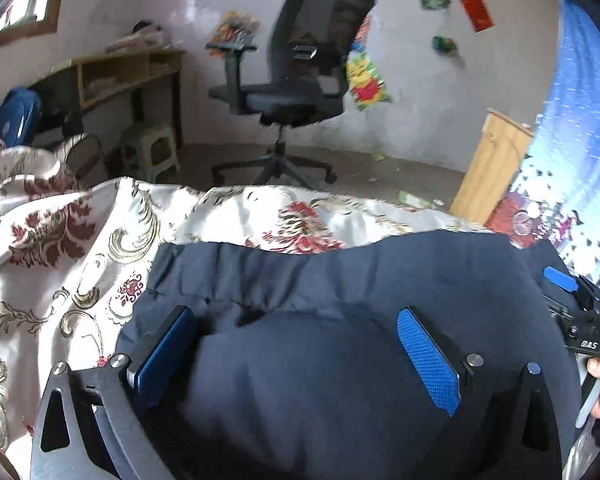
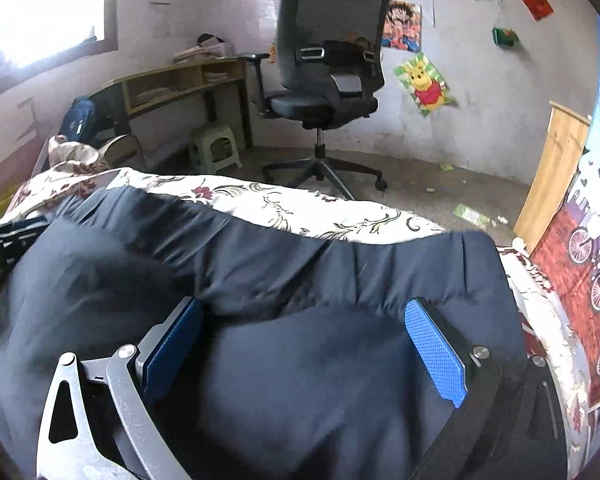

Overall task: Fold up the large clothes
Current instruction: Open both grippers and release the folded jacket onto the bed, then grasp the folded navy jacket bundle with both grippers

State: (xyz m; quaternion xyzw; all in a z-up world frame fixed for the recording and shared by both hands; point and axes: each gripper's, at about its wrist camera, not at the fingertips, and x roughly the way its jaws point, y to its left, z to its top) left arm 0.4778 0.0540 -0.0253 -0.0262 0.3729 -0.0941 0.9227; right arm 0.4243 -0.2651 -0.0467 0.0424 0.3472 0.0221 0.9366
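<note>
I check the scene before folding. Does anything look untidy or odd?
The dark garment lies bunched and wrinkled on the floral bedcover, not flat. Small scraps of litter are scattered on the floor by the office chair.

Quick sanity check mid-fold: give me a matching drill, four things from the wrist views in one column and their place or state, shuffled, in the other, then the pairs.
Things:
1. dark blue garment
2. office chair
3. green stool
4. left tool

Places or states:
A. on the floor beside the wooden desk
B. open, fingers spread over dark cloth
C. spread on the floral bedcover
D. standing on the floor by the back wall, beyond the bed

Pairs: 1-C, 2-D, 3-A, 4-B
</note>
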